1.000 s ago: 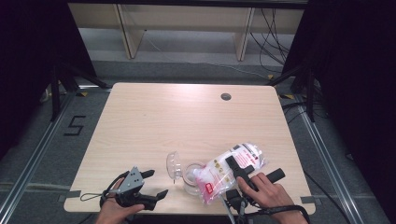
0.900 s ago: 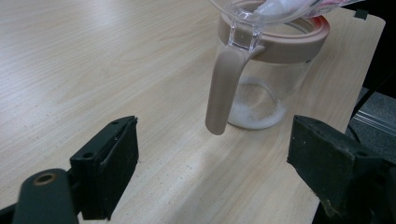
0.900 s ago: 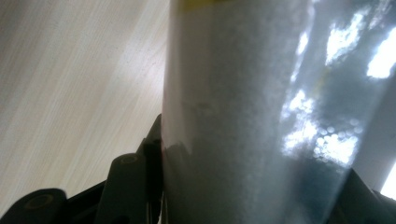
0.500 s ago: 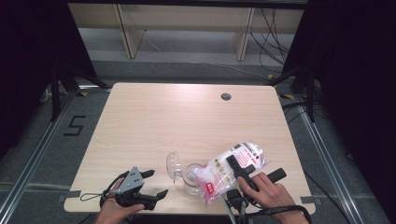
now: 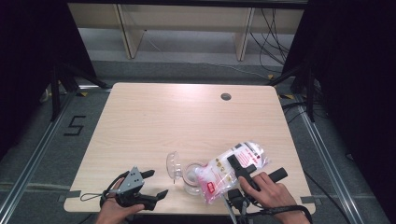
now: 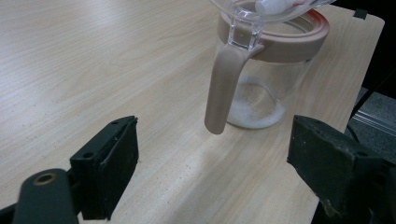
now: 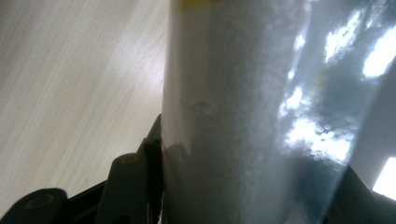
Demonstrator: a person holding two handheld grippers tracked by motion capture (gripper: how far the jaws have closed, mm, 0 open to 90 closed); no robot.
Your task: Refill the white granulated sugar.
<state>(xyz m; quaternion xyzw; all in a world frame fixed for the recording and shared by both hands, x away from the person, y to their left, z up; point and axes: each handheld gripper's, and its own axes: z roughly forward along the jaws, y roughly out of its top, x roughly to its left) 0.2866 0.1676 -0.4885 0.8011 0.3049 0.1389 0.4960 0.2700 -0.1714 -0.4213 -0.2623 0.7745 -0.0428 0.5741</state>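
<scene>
Pouring from a plastic bag (image 5: 231,169) into a clear jar (image 5: 189,176) looks to be under way, low and a little right of centre in the high view. The right hand-held gripper (image 5: 240,170) clamps the bag, which lies tilted with its lower end over the jar's mouth. The jar's hinged clear lid (image 5: 173,165) stands open on its left. The left hand-held gripper (image 5: 156,184), in the lower left, hovers apart from the jar with its jaws spread and nothing between them. The tabletop (image 5: 187,121) is bare but for a small round grommet hole (image 5: 226,96) in the upper right, well away from the work.

From the left gripper view, the jar (image 6: 261,79) sits in the upper right, pink-rimmed, with a thin layer of white grains on its bottom, so I judge the filling barely begun and most of the bag's contents left to go. Its latch handle (image 6: 223,88) hangs toward the camera; nothing blocks the way to it.

From the right gripper view, the bag (image 7: 261,116) of white grains covers the centre and right, pressed between the black jaws.
</scene>
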